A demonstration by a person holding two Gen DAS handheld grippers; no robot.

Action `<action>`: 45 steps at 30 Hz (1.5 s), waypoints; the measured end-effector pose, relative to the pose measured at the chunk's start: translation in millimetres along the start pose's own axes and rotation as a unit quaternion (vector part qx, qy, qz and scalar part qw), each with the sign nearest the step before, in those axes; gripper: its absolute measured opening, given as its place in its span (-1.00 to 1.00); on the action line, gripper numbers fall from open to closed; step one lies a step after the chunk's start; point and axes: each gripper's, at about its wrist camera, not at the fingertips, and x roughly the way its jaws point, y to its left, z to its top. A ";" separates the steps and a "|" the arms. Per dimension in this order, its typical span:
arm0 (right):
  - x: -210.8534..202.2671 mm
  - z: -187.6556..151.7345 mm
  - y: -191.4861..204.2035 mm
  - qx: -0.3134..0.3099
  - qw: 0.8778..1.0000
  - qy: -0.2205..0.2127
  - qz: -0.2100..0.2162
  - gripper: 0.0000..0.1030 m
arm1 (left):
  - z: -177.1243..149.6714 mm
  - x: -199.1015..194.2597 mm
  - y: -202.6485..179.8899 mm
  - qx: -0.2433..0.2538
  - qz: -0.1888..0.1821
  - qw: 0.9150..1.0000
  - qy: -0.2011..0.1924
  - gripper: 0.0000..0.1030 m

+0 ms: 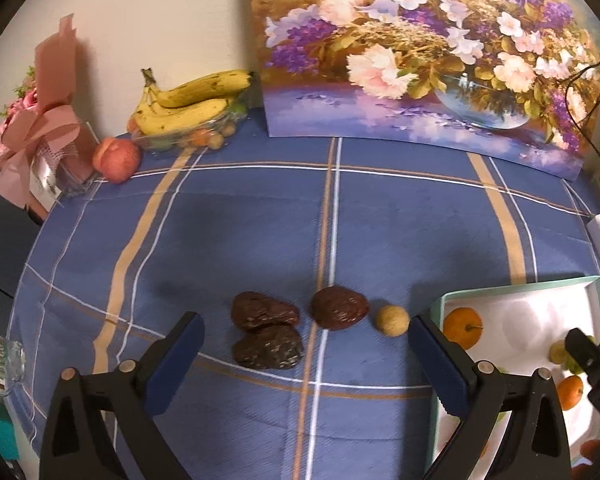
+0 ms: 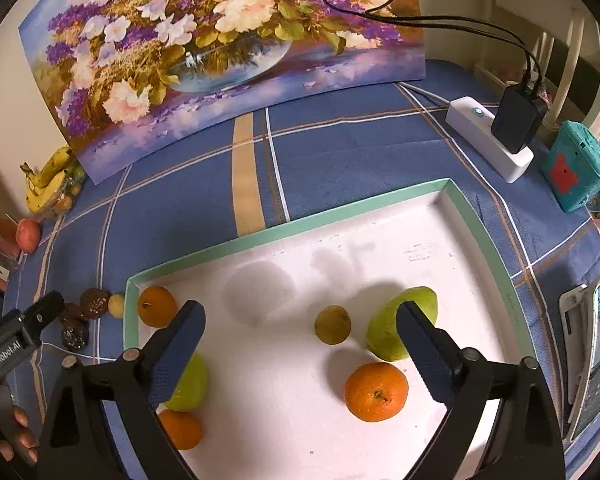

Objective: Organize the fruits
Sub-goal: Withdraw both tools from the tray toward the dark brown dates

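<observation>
Blue plaid tablecloth [image 1: 228,240] covers the table; flower painting [image 1: 420,52] leans on the wall behind. Left gripper [image 1: 306,344] hangs with jaws spread wide, nothing pinched; three dark wrinkled fruits [image 1: 265,314] and a small tan round fruit [image 1: 393,320] lie on the cloth between its fingers. Right gripper [image 2: 300,340] also spread wide and empty, over the white tray [image 2: 292,222]. In the tray: three oranges [image 2: 376,391], two green pears [image 2: 384,332], one small brownish fruit [image 2: 332,324]. Bananas [image 1: 192,98] and a peach [image 1: 116,159] sit far left, near the wall.
</observation>
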 end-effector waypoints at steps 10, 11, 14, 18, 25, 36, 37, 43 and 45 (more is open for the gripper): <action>-14.4 1.5 13.5 -0.017 0.999 -0.042 0.020 0.87 | -7.9 -3.7 27.1 -0.024 0.003 1.000 -0.005 1.00; -15.2 1.5 17.3 -0.024 0.998 -0.046 0.023 0.87 | -8.1 -3.7 31.5 -0.031 0.000 1.000 -0.004 1.00; -14.0 0.8 28.3 -0.043 0.998 -0.048 0.022 0.88 | -9.2 -4.8 43.4 -0.044 -0.002 0.999 -0.004 1.00; -9.5 -0.5 41.5 -0.063 0.997 -0.039 0.030 0.87 | -10.2 -7.2 57.4 -0.048 0.007 0.999 -0.007 1.00; -6.8 -2.2 61.0 -0.080 0.995 -0.025 0.057 0.87 | -8.0 -13.3 85.4 -0.060 -0.001 0.998 -0.024 1.00; -11.1 -8.5 95.7 -0.101 0.989 -0.038 0.103 0.87 | -5.0 -19.8 142.0 -0.114 0.004 0.993 -0.033 1.00; -12.1 -8.7 98.4 -0.100 0.988 -0.039 0.108 0.87 | -5.2 -19.7 144.5 -0.119 0.000 0.992 -0.033 1.00; -17.8 -9.6 116.1 -0.097 0.986 -0.055 0.124 0.87 | -5.7 -10.1 152.1 -0.130 -0.022 0.991 -0.020 1.00; -17.7 -10.0 120.6 -0.099 0.986 -0.054 0.126 0.85 | -5.6 -3.2 151.2 -0.131 -0.027 0.991 -0.010 0.99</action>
